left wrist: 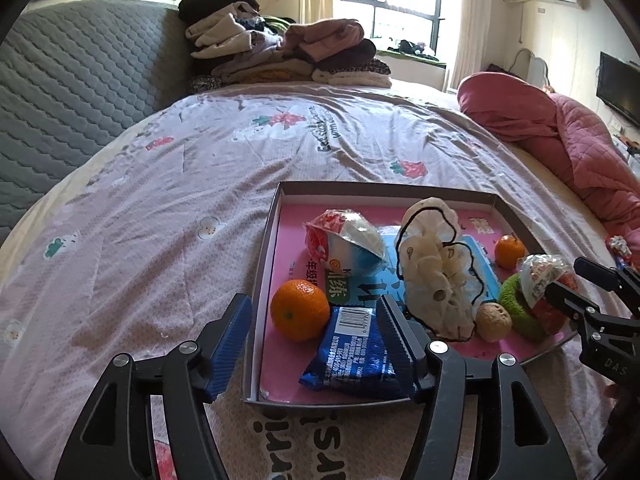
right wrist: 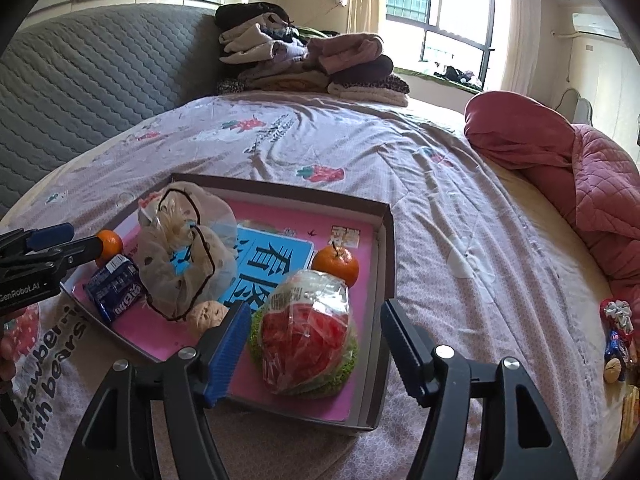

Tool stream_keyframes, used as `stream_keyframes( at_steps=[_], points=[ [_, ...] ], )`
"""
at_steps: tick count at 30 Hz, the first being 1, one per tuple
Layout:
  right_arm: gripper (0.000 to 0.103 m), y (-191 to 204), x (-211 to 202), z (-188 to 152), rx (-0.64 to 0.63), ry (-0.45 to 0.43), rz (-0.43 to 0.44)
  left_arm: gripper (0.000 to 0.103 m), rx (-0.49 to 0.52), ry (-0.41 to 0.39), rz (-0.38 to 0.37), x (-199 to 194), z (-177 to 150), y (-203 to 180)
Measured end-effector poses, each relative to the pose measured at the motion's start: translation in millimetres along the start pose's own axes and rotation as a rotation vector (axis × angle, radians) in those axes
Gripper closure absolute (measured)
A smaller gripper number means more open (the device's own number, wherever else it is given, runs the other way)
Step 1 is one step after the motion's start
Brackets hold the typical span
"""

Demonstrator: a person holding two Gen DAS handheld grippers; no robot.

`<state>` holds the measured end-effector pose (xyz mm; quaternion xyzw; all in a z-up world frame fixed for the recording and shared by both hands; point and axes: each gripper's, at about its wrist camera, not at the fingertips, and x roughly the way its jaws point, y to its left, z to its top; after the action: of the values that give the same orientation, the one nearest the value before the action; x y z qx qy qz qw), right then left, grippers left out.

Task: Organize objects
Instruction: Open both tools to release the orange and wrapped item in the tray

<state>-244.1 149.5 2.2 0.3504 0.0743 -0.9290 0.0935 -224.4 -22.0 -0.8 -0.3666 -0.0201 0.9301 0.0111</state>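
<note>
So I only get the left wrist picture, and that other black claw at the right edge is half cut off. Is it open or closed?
Observer: Open. The right wrist view shows the right gripper with its blue-padded fingers spread, one on each side of the clear crinkly packet with red contents.
Operator: That gauzy pouch hides the blue card for me. What's on it?
Observer: From the right, the blue printed card shows large black Chinese characters.
Operator: Anything lying outside the box that I miss?
Observer: Yes, a small heap of wrapped sweets lies on the pale strawberry-print bedspread, far to the right.
</note>
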Motion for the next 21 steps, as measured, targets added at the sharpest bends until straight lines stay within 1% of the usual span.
stream_keyframes(
  at_steps=[2, 7, 12, 17, 21],
  points=[
    [0.036, -0.6, -3.6, 1.5, 0.004, -0.012, -0.003, 0.036, -0.004, -0.006, -0.008, -4.6, 0.0, -0.3],
    [0.036, -0.4, -16.5, 5.0, 0.01, -0.054, 0.004, 0.033, -0.001, -0.015, 0.0, -15.3, -0.7, -2.1],
    [0.035, 2.5, -30.2, 7.9, 0.009, -0.089, 0.015, 0.032, 0.01, -0.046, 0.043, -31.9, -2.9, -8.0],
    [0.034, 4.1, -44.8, 10.4, 0.02, -0.132, 0.023, 0.032, 0.001, -0.066, 0.045, -45.9, -4.6, -8.9],
    [0.034, 2.6, -58.0, 10.4, 0.032, -0.17, 0.027, 0.032, 0.016, -0.097, 0.065, -59.3, -6.8, -12.8]
  ],
)
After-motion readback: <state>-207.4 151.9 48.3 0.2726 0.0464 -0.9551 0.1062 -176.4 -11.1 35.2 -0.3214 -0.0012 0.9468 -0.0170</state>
